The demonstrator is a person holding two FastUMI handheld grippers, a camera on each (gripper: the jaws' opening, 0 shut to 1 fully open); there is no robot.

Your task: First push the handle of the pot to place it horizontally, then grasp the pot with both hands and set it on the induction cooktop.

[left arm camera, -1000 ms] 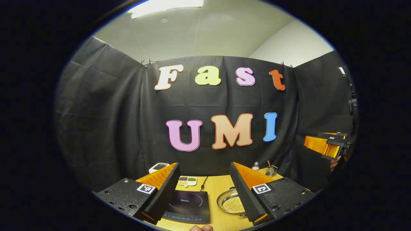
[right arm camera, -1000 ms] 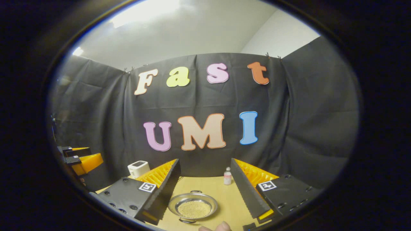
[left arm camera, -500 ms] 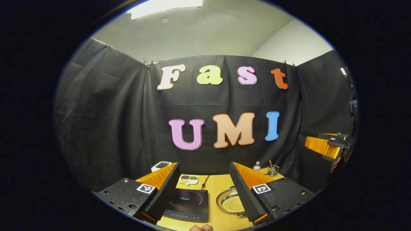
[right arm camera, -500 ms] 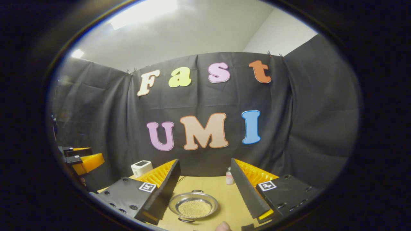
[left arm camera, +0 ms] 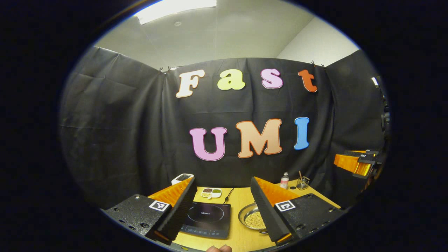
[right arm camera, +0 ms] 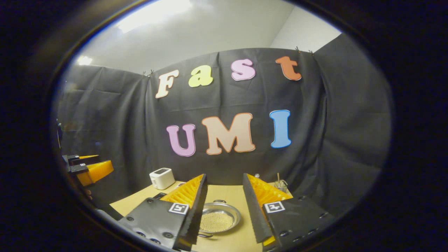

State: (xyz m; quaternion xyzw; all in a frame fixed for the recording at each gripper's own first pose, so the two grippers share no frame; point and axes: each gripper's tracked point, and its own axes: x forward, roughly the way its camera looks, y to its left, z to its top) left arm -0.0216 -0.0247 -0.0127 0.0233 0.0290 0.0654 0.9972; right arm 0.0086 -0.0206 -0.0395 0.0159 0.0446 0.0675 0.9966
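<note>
Shallow, round, polished-metal pot [right arm camera: 218,218] on the wooden bench [left arm camera: 241,204], filled with small pale yellow grains that give its inside a fine pebbled look. Thin dark loop handles at the far rim and the near rim in the right gripper view, so lined up front to back there. Wide flat rim, bright and reflective.

Flat black induction cooktop [left arm camera: 206,218] just beside the pot [left arm camera: 252,218] on its left in the left gripper view, the two apart with a strip of bare wood between. Glossy glass top with a faint ring in the middle and a row of controls along the near edge; black cord trailing off toward the back edge of the bench.

Left gripper [left arm camera: 222,206] held above the near edge of the bench, jaws spread wide, nothing between them. Ribbed inner faces on the fingers, square markers on the matte bodies. Right gripper [right arm camera: 222,206] likewise parted and empty, raised over the pot without touching it.

Near the back edge: a white boxy appliance [right arm camera: 162,177] with rounded corners toward the left, a small white divided dish [left arm camera: 211,191] of dark and green portions behind the cooktop, a small clear bottle [left arm camera: 284,180] and a glass jar [left arm camera: 302,182] with sticks toward the right.
</note>
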